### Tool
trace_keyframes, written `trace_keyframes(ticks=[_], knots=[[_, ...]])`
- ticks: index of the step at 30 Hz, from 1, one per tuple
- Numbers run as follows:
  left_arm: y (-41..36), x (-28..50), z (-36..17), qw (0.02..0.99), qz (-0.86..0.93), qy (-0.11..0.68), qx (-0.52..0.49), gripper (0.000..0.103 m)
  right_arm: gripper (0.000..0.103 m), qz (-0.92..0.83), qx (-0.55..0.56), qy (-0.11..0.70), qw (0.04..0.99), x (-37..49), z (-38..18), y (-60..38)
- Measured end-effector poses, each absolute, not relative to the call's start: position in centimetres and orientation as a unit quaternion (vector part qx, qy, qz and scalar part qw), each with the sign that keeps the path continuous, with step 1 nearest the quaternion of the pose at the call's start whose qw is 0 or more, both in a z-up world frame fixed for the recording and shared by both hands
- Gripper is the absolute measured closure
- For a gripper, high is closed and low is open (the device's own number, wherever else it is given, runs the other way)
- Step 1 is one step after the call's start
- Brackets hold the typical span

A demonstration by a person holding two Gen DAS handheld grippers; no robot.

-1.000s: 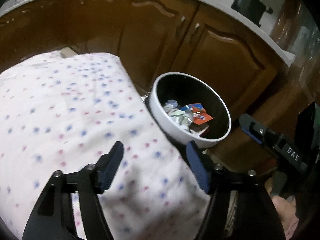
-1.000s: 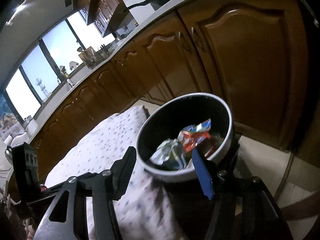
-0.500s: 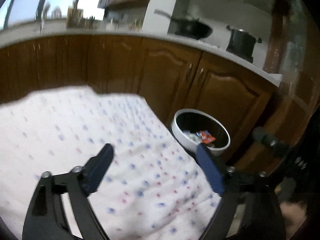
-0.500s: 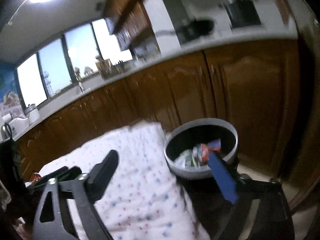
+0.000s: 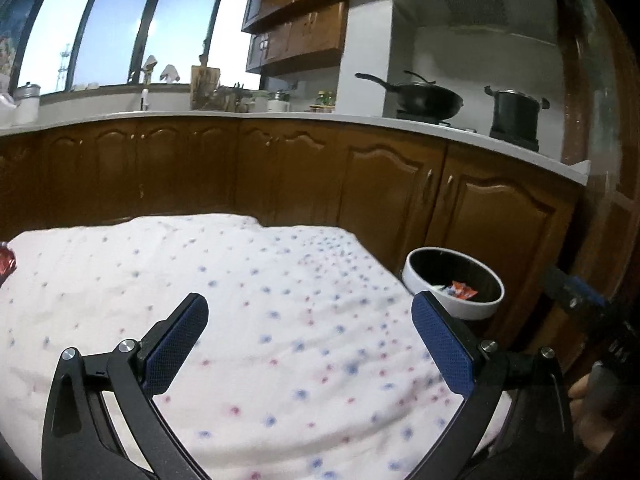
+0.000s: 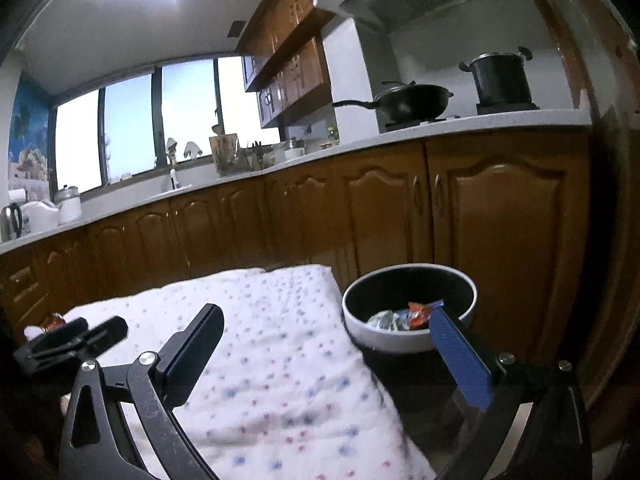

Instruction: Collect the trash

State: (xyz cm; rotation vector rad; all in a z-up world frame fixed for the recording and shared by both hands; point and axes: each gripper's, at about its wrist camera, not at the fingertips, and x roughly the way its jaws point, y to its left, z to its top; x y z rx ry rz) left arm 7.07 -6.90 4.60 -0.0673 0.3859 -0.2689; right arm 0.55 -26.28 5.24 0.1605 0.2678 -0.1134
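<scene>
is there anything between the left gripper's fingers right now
No, the left gripper stands wide open with only the dotted cloth behind its fingers.

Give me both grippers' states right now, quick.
Left gripper: jaws opening, wide apart, nothing between them.
Right gripper: open wide, holding nothing.

Nothing can be read for certain in either view. The right gripper (image 5: 576, 300), seen at the edge of the left wrist view, carries pale lettering on its black body (too blurred to make out), and the red wrapper (image 6: 418, 314) in the bin (image 6: 408, 338) shows no legible print.
</scene>
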Motion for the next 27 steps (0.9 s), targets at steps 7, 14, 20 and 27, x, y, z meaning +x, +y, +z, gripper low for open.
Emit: trace_keyframes(ticks=[7,14,20,27], knots=[[-6.4,6.2,4.1,0.978,-0.111,0.178,-0.009,0.000,0.000,-0.047,0.062,0.132,0.988,-0.1,4.2,-24.9],[-6.4,6.0,3.5,0.977,-0.107,0.186,0.002,0.000,0.000,-0.043,0.063,0.135,0.988,-0.2,4.0,-24.8],[-6.5,5.7,3.3,0.978,-0.101,0.184,0.013,0.000,0.000,-0.042,0.063,0.136,0.988,-0.2,4.0,-24.8],[-6.7,5.5,3.2,0.979,-0.095,0.181,0.023,0.000,0.000,-0.040,0.067,0.140,0.987,-0.3,3.7,-24.8]])
